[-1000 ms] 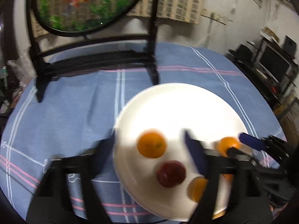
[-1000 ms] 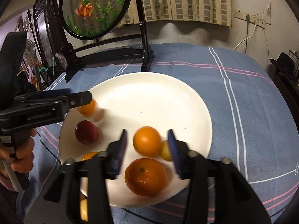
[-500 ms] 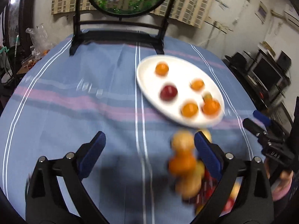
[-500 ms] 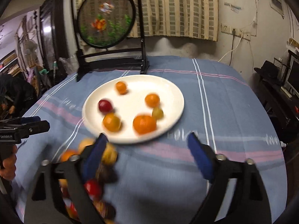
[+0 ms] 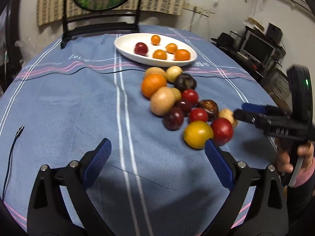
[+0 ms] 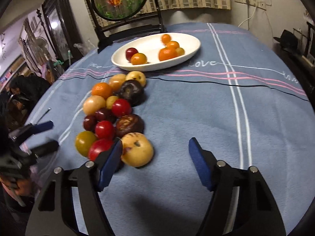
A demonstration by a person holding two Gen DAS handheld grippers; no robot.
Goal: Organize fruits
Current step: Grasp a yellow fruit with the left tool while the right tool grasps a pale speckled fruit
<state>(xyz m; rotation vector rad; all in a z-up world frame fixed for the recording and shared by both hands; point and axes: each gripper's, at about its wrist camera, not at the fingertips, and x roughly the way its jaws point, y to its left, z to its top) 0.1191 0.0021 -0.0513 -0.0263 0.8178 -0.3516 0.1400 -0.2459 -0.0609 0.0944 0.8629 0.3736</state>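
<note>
A white plate (image 5: 126,45) (image 6: 189,45) at the far side of the table holds several oranges and one dark red fruit (image 5: 141,48). Nearer, a heap of loose fruit lies on the blue cloth: an orange (image 5: 153,84), a yellow fruit (image 5: 197,134), red tomatoes, dark plums and a pale spotted apple (image 6: 137,150). My left gripper (image 5: 157,162) is open and empty, low over the cloth to the left of the heap. My right gripper (image 6: 155,161) is open and empty, its left finger beside the pale apple. The right gripper also shows in the left wrist view (image 5: 242,111), open.
A round fish-painted screen on a black stand (image 6: 120,0) stands behind the plate. A thin black cable (image 6: 216,82) crosses the cloth in front of the plate. Another cable end (image 5: 19,129) lies at the left. Shelves and monitors (image 5: 258,45) stand off the table's right side.
Both grippers have pulled back from over the plate toward the near side of the table. The right gripper has opened wide. The heap of loose fruit has come into view.
</note>
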